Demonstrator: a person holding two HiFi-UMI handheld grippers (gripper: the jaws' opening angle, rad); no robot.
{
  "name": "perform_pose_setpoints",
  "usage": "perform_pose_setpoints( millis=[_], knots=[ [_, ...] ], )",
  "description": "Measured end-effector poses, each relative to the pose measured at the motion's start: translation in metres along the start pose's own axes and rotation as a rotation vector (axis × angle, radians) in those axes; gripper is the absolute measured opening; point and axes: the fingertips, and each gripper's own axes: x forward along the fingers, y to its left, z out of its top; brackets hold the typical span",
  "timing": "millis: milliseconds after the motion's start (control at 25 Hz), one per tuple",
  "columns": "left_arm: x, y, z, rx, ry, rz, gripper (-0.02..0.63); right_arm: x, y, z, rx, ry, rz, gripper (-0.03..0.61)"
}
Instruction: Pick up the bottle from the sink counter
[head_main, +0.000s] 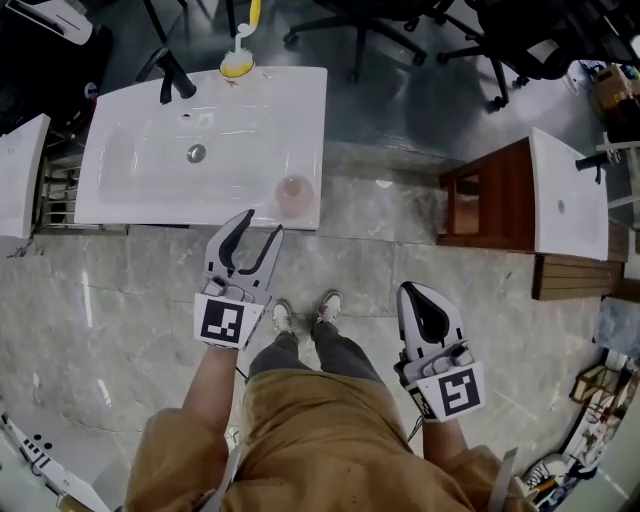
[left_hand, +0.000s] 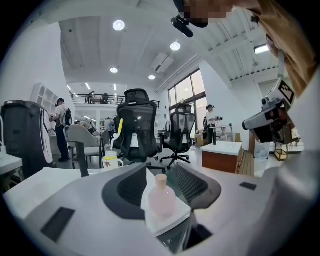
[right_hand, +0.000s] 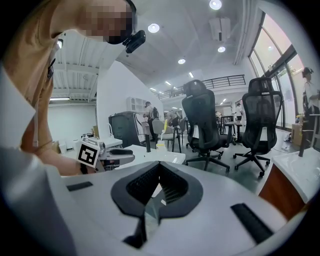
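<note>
A small pale pink bottle (head_main: 294, 193) with a light cap stands upright on the front right corner of the white sink counter (head_main: 240, 120). My left gripper (head_main: 261, 222) hangs just short of that corner, open, its jaws pointing at the bottle. In the left gripper view the bottle (left_hand: 161, 198) shows in the gap between the two jaws of the left gripper (left_hand: 161, 168), ahead of them, with neither pad touching it. My right gripper (head_main: 417, 294) is held low at my right side, shut and empty, and in its own view the right gripper (right_hand: 159, 166) has its tips together.
On the counter are a black faucet (head_main: 176, 78), a drain (head_main: 196, 153) and a mug with a yellow toothbrush (head_main: 237, 63). A second basin on a wooden cabinet (head_main: 500, 195) stands to the right. Office chairs (head_main: 400, 30) sit beyond the sink. My shoes (head_main: 305, 315) are on the grey stone floor.
</note>
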Motion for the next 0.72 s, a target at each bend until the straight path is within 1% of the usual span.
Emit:
perform_pose_setpoints(
  millis=[400,720],
  knots=[
    [0.035,0.007,-0.016,0.005,0.013,-0.007,0.181,0.017,-0.009,-0.013,0.021,0.021,0.011,-0.008],
    [0.060,0.006,-0.034,-0.014,0.033,-0.021,0.199,0.023,-0.021,-0.023,0.041,0.043,0.005,-0.009]
  ],
)
